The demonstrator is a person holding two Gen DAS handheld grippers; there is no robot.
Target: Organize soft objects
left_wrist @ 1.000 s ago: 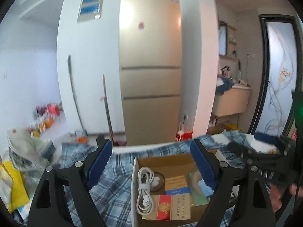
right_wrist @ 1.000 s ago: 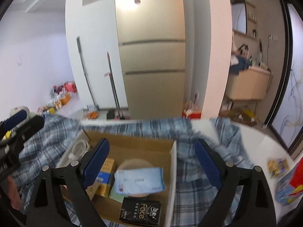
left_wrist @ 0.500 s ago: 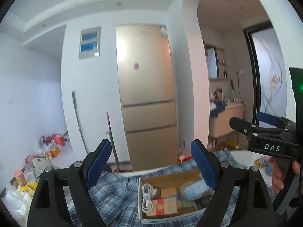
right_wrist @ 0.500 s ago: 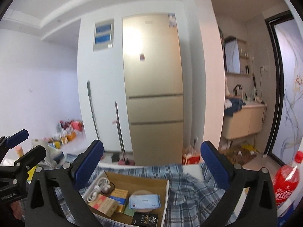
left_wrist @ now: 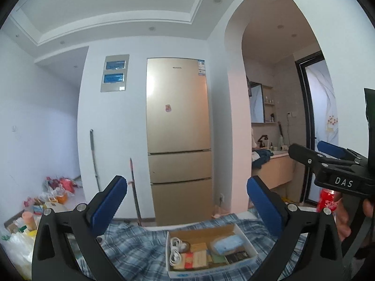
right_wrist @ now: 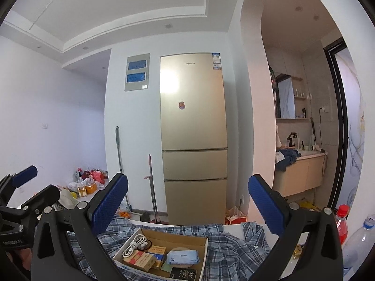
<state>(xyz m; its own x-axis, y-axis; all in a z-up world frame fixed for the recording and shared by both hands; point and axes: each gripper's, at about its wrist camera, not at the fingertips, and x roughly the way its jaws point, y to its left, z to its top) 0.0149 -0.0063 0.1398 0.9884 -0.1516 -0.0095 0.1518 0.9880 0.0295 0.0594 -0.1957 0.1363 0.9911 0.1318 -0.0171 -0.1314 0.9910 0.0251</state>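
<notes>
A blue plaid shirt (left_wrist: pixel 131 245) (right_wrist: pixel 234 253) lies spread over the table. On it stands an open cardboard box (left_wrist: pixel 201 233) (right_wrist: pixel 178 238) holding a white cable (left_wrist: pixel 174 250), a soft tissue pack (right_wrist: pixel 184 257) and small packets. My left gripper (left_wrist: pixel 187 201) hangs level, above and behind the box; its jaws are opening and nothing is between them. My right gripper (right_wrist: pixel 187 199) is at the same height beside it, open and empty. Each gripper shows at the edge of the other's view.
A gold fridge (left_wrist: pixel 178 140) stands against the far wall, with a mop and a broom leaning beside it. Bags (left_wrist: pixel 56 187) litter the floor at left. A red bottle (right_wrist: pixel 342 224) and a clear bottle (right_wrist: pixel 361 241) stand at the table's right. A vanity counter is behind the arch.
Both grippers have risen and drawn back from the box, which now sits smaller and lower in both views. Both pairs of jaws have spread wider.
</notes>
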